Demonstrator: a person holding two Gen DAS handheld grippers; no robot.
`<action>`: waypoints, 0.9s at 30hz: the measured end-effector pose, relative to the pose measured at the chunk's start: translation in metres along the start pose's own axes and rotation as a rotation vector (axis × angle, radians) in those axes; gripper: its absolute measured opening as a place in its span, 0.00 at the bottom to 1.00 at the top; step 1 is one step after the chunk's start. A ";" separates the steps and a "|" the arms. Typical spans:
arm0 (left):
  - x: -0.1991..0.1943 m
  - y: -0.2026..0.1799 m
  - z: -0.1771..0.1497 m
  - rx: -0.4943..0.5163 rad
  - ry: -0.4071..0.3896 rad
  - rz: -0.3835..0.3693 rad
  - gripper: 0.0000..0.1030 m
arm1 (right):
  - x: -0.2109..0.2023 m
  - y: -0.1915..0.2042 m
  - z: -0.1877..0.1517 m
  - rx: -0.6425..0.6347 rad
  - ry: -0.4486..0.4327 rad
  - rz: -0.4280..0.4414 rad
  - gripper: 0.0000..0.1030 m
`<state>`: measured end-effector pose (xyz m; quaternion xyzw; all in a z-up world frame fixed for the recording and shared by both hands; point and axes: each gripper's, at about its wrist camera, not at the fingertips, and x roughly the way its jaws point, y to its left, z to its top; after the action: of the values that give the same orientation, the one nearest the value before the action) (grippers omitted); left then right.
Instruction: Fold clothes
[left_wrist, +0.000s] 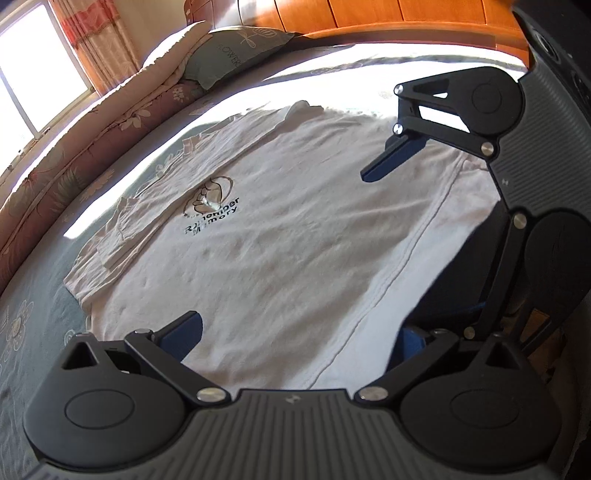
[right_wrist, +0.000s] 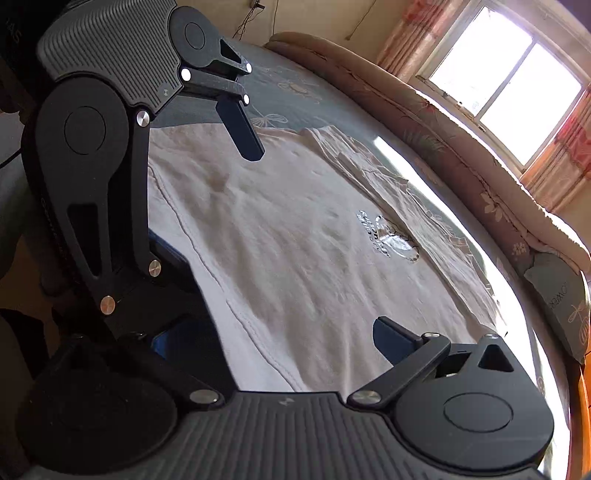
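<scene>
Two tongs: I have both at the hem end of the T-shirt (left_wrist: 280, 236), each with its jaws spread wide and nothing between them.
Left tongs (left_wrist: 295, 332): released, hovering over the hem edge of the T-shirt; one finger shows clearly, the other is half hidden by the neighbouring rig.
Right tongs (right_wrist: 280, 325): released too, just beside the left tongs, over the same hem but nearer the T-shirt's other side seam.
T-shirt: white, lying face up and spread on the bed (left_wrist: 33, 332), printed logo (left_wrist: 212, 206) up, collar end pointing away from me toward the pillow (left_wrist: 236, 51).
Sleeve (right_wrist: 369, 162): already turned in on the window side of the T-shirt, a little rumpled.
Step, as I judge it: about to pinch the hem corners for a lengthwise fold; nothing is gripped yet.
Risk one: I close on the top layer only, and the back of the T-shirt stays behind, so the fold drags crooked.
Risk two: my two rigs sit very close above the hem, so a careless move could knock them together.
Risk three: lifting fast may shake the turned-in sleeve loose.
</scene>
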<state>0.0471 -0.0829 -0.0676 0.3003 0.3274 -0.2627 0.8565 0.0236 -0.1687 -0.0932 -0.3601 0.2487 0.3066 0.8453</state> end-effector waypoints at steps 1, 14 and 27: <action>-0.001 0.001 -0.001 -0.001 0.001 -0.005 0.99 | 0.000 0.000 -0.002 0.006 -0.012 -0.018 1.00; 0.012 -0.025 0.001 0.071 -0.012 -0.038 0.99 | -0.013 -0.019 -0.018 0.085 -0.056 -0.221 1.00; -0.002 -0.015 -0.028 0.170 0.015 0.208 1.00 | -0.009 -0.019 -0.042 0.046 0.025 -0.281 1.00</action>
<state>0.0246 -0.0738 -0.0885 0.4062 0.2773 -0.1970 0.8481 0.0228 -0.2142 -0.1045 -0.3757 0.2135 0.1751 0.8846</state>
